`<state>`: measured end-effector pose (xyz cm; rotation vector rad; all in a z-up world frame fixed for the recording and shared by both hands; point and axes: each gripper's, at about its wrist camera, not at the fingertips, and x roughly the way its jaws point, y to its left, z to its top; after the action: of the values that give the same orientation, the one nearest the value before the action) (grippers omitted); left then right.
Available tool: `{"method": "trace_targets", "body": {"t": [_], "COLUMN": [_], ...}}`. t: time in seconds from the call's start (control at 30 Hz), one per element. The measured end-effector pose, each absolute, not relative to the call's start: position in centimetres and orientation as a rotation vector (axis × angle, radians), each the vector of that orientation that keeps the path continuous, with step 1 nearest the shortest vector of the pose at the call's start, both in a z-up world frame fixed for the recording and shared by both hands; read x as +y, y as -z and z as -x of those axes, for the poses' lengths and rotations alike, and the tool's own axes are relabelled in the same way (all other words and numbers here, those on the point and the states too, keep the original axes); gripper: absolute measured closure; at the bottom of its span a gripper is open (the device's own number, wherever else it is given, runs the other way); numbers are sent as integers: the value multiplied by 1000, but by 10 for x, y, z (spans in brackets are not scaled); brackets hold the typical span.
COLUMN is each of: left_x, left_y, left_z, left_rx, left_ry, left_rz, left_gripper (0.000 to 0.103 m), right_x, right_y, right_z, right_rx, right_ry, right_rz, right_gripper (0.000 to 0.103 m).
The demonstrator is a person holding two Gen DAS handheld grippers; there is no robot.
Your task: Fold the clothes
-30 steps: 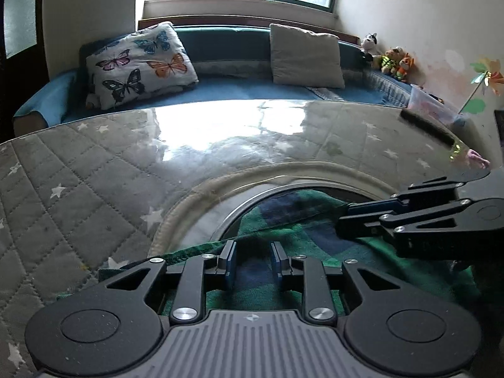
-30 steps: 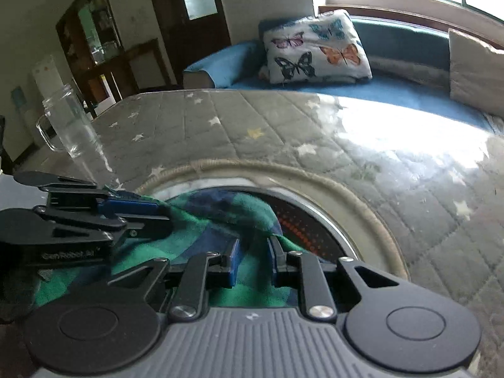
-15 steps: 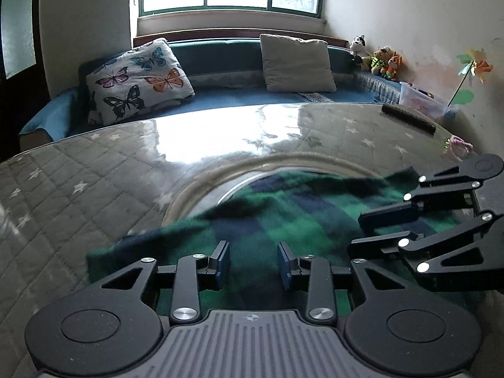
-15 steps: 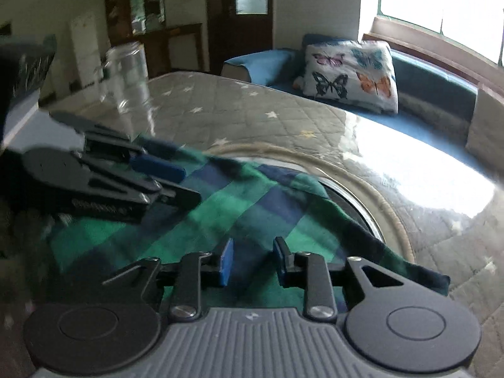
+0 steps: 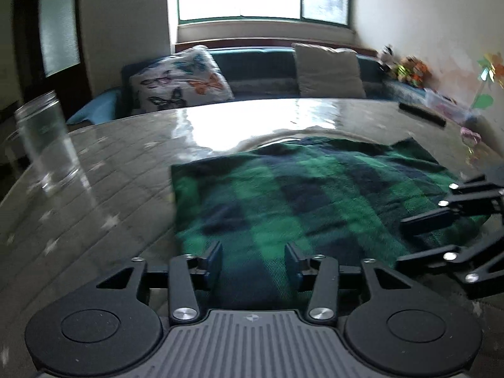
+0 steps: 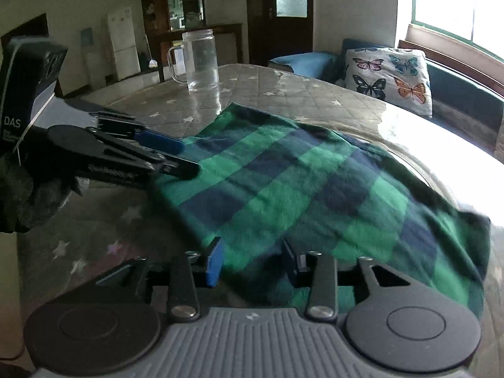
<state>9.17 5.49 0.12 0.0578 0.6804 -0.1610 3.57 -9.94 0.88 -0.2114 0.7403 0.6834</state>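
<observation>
Since earlier frame: green plaid cloth (image 5: 315, 195) released, now spread flat; both grippers pulled back, jaws wider. Quilted star table (image 5: 94, 208) carries cloth at centre-right, over round inset. Butterfly pillow (image 5: 181, 83) and grey cushion (image 5: 327, 71) on far bench. Glass jar (image 5: 44, 138) upright, far left of cloth, apart from it. Left gripper (image 5: 252, 260) open, empty, at cloth's near edge. Right gripper (image 6: 250, 260) open, empty, near edge too.
</observation>
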Motion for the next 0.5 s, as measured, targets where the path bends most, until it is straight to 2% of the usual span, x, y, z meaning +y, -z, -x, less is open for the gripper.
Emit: {"method": "trace_targets", "body": {"t": [0.5], "left_x": [73], "left_y": [8], "left_z": [-79], "left_rx": [731], "left_ry": [133], "left_rz": [23], "left_gripper": [52], "right_x": [-221], "right_y": [-9], "right_z": [-22], "right_rx": [775], "right_ry": [-364], "right_rz": [64], "right_gripper": [57]}}
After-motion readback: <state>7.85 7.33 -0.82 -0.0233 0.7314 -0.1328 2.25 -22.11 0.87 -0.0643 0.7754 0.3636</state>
